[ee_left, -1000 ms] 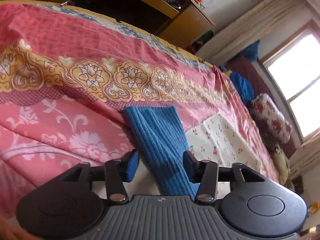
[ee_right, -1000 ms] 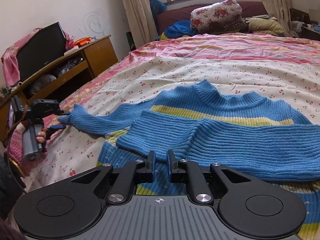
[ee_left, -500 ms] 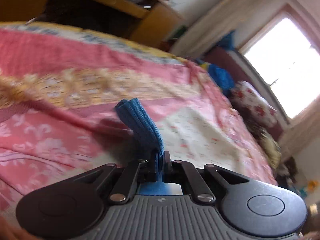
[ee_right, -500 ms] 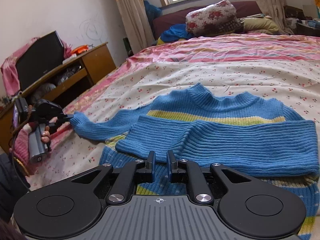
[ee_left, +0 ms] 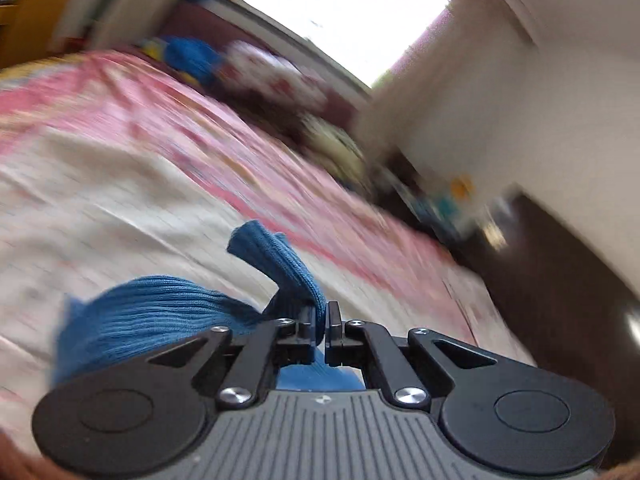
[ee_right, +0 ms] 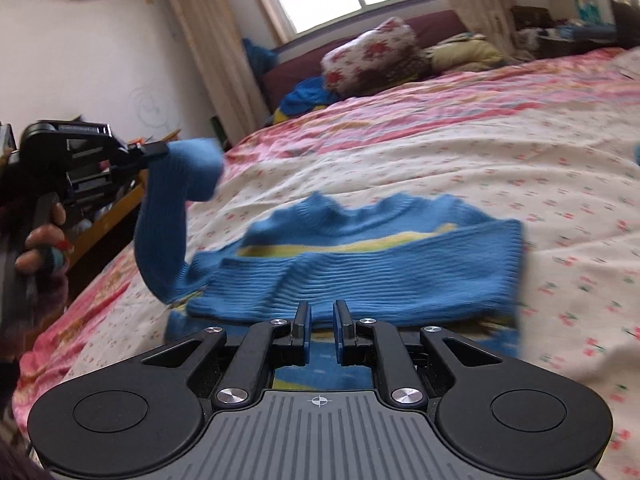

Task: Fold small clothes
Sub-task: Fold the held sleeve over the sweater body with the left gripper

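Observation:
A small blue knit sweater (ee_right: 360, 272) with a yellow stripe lies on the bed, one sleeve folded across its body. My left gripper (ee_left: 320, 320) is shut on the cuff of the other sleeve (ee_left: 276, 264) and holds it lifted off the bed; in the right wrist view the left gripper (ee_right: 156, 150) shows at the left with the sleeve (ee_right: 164, 232) hanging from it. My right gripper (ee_right: 322, 320) hovers at the sweater's near edge, jaws nearly closed with a narrow gap, holding nothing.
The bed (ee_right: 500, 152) has a pink and white floral cover. A floral pillow (ee_right: 372, 56) and blue cloth (ee_right: 304, 98) lie at its head under the window. A wooden cabinet (ee_right: 108, 216) stands at the left.
My left gripper closed on the sleeve cuff, lifted it off the bed and swung it towards the sweater body. My right gripper stayed near the sweater's near edge.

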